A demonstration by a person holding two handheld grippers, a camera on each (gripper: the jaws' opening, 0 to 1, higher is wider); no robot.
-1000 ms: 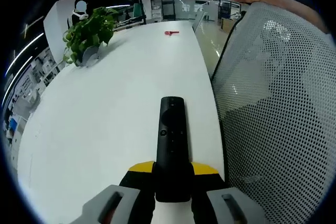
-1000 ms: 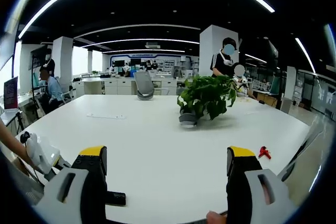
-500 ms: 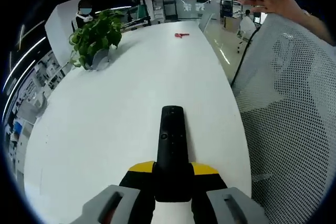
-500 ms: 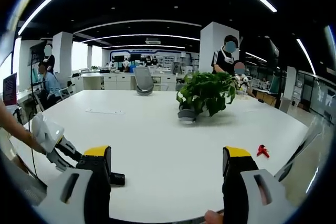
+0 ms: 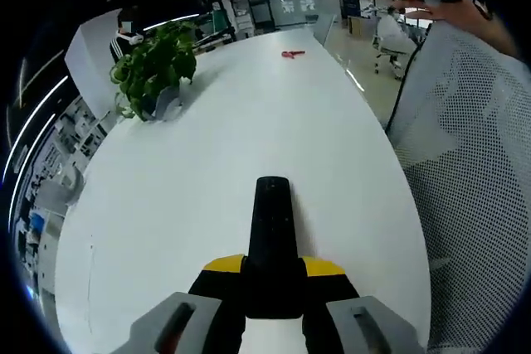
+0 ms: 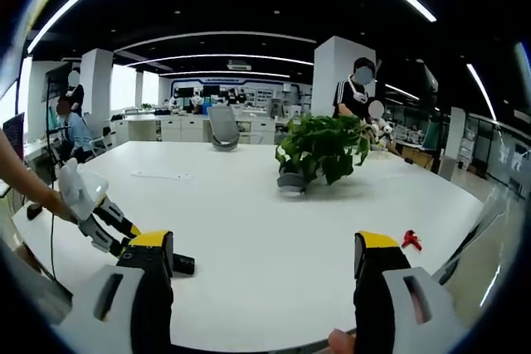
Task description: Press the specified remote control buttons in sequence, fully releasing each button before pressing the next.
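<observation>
My left gripper [image 5: 272, 275], jaws closed on the remote control [image 5: 272, 234], low and level; my right gripper [image 6: 264, 267] parted wide, raised.

Black slim remote control [image 5: 272, 234], lengthwise, gripped above white table [image 5: 207, 147]

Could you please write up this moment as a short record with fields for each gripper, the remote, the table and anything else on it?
left gripper: shut on the remote, jaws on either side of its near end
remote: black, long, pointing away over the table
right gripper: open, nothing between its jaws, above the table's near edge
table: white, large
potted plant: green, standing on the table
red object: small, near the table's far edge; kind unclear
mesh chair back: beside the table
</observation>
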